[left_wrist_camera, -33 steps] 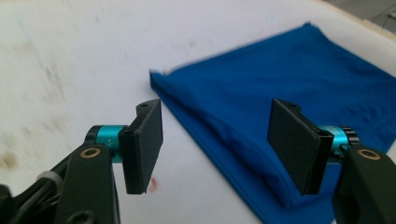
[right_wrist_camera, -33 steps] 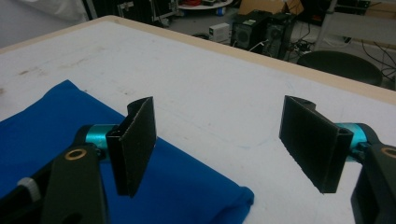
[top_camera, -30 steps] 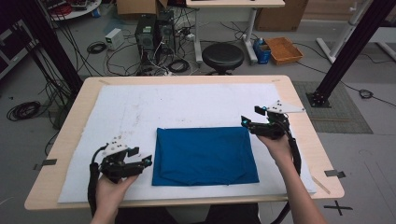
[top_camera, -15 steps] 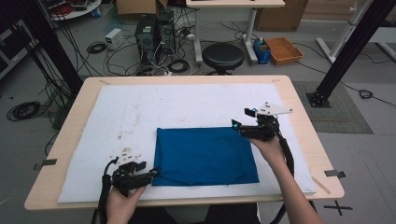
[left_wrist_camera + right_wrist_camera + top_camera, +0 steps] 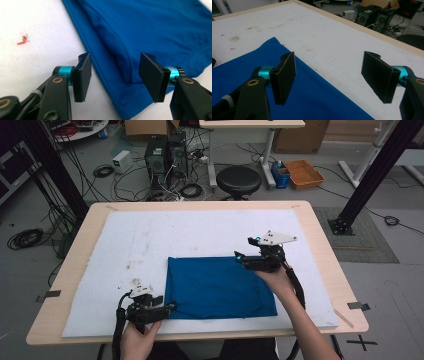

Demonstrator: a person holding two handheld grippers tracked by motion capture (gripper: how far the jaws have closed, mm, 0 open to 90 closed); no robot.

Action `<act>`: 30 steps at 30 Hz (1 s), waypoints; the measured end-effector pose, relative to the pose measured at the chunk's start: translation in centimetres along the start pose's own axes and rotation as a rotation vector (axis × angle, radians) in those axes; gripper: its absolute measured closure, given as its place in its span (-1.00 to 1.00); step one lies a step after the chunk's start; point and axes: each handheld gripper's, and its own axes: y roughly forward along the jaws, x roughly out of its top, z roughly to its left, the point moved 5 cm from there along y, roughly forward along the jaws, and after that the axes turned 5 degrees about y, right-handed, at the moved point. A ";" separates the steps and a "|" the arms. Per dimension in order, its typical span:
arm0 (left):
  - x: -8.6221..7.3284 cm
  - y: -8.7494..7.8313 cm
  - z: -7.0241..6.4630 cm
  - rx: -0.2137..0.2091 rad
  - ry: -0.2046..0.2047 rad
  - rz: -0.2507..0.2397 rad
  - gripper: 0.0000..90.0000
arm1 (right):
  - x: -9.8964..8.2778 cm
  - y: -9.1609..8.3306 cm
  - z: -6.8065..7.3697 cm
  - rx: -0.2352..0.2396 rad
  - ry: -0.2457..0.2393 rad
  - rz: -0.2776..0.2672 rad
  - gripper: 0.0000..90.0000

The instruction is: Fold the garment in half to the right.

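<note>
Now you are lining up both grippers on the blue cloth (image 5: 220, 287) to grab its edges. Your left gripper (image 5: 115, 75), jaws just narrowing but not yet pinching, straddles the corner at lower centre; your right gripper (image 5: 332, 77) hangs spread over the far edge. Next, I judge, lower both and pinch.

Even, soft overhead light; faint shadows, slightly soft focus throughout.

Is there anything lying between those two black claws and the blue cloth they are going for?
Nothing visible. The left gripper has its open jaws already astride the near left corner of the blue cloth, and they have just been closing. The right gripper hangs open over the cloth's far right edge, with bare white mat beside it.
</note>
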 end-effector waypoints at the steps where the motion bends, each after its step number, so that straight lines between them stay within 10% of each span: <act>1: 0.0 0.0 -0.1 0.006 0.001 -0.002 -0.03 | 0.1 0.2 0.2 0.004 -0.006 0.002 -0.38; 17: -0.6 0.5 -1.5 0.188 0.129 -0.026 0.10 | 2.3 5.6 4.6 0.082 -0.059 0.055 -0.22; 30: -0.6 0.6 -1.7 0.201 0.137 -0.034 0.30 | 3.2 11.1 8.6 0.136 -0.096 0.117 -0.21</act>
